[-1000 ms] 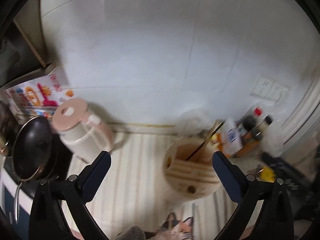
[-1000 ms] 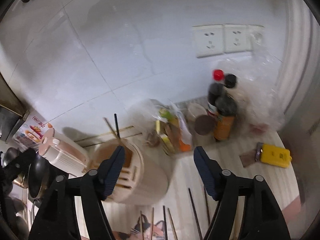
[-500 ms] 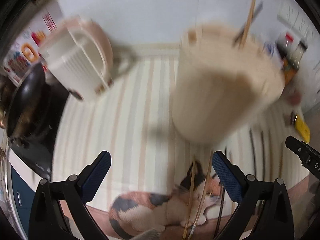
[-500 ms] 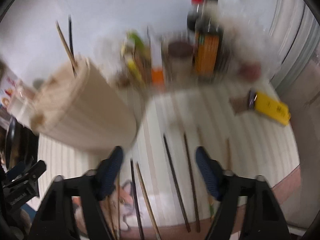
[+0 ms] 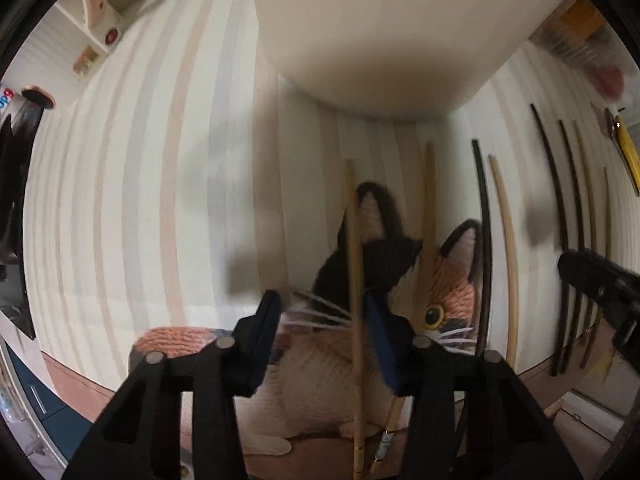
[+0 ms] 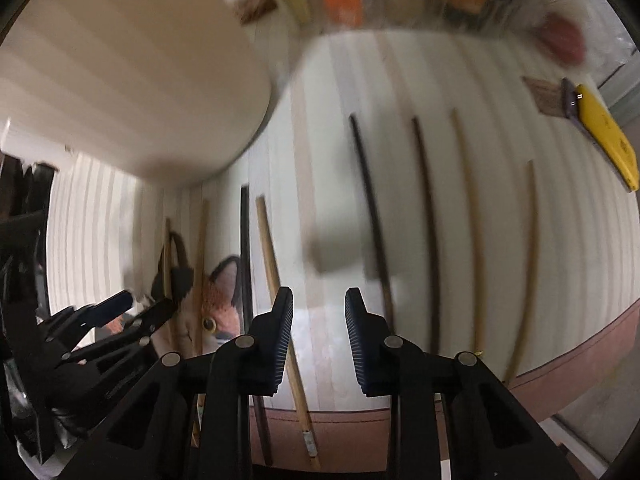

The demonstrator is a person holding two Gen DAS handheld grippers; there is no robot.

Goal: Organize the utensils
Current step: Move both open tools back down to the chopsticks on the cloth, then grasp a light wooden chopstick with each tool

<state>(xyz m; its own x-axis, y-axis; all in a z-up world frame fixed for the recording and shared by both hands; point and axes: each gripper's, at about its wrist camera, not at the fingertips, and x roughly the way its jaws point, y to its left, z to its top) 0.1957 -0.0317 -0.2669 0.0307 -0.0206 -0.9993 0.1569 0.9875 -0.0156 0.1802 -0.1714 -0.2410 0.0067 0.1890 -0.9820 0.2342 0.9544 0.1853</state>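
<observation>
Both my grippers have dropped from facing the wall to hanging low over the counter, and both sets of jaws are closing.

Left wrist view: my left gripper (image 5: 324, 316) now sits over a cat-printed mat (image 5: 320, 372), where a second ago it looked at the pale utensil holder (image 5: 384, 32) from above. The holder now fills the top of the view. A light bamboo chopstick (image 5: 354, 264) runs up between the narrowing jaws, close against the right pad, but I cannot see the pads pressing it, so I call it not yet gripped. A second bamboo stick (image 5: 428, 208) lies just beside it.

Right wrist view: my right gripper (image 6: 319, 312) is closing over bare striped mat, nothing between the jaws. A bamboo chopstick (image 6: 276, 280) passes under the left finger; a dark chopstick (image 6: 372, 208) lies just right of the jaws, more beyond.

I judge these sticks light, stiff, smooth and prone to roll or pivot. I would pinch near the middle, square across the shaft.
</observation>
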